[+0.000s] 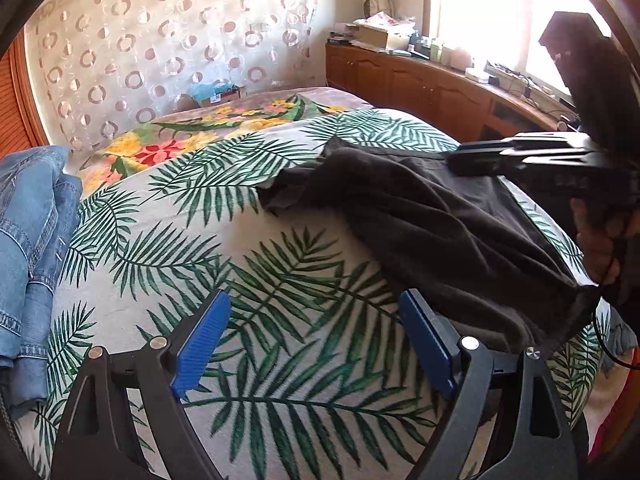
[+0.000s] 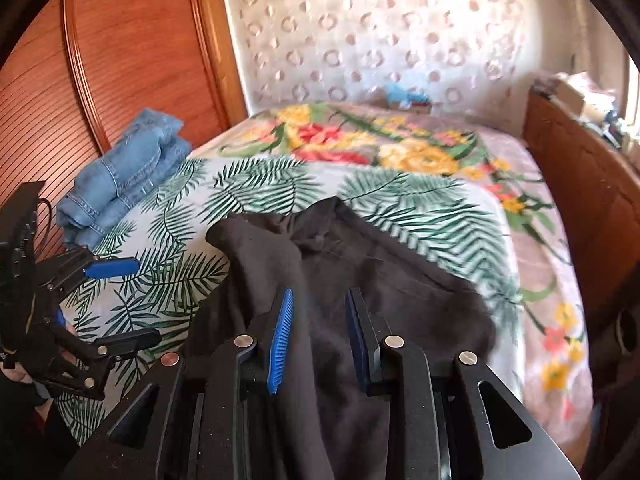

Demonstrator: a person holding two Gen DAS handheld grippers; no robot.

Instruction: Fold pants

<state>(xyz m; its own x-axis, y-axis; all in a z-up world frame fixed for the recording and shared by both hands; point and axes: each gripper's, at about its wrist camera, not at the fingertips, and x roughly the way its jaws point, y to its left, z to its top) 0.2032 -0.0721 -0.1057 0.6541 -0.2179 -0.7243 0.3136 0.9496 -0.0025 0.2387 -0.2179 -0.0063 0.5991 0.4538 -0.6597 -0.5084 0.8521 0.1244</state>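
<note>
Dark grey-brown pants (image 1: 432, 208) lie crumpled on the palm-leaf bedspread (image 1: 248, 240); in the right wrist view they (image 2: 360, 280) spread out under my right gripper. My left gripper (image 1: 316, 328) is open and empty, just left of the pants' near edge; it shows at the left of the right wrist view (image 2: 120, 300). My right gripper (image 2: 318, 320) is partly open above the pants, with cloth seen between its fingers but not clamped. From the left wrist view it (image 1: 476, 160) hovers over the pants' far side.
Folded blue jeans (image 2: 120, 180) sit at the bed's left edge, next to a wooden wardrobe (image 2: 120, 52). A floral blanket (image 2: 400, 144) covers the far bed. A wooden cabinet (image 1: 420, 80) with clutter runs under the window at right.
</note>
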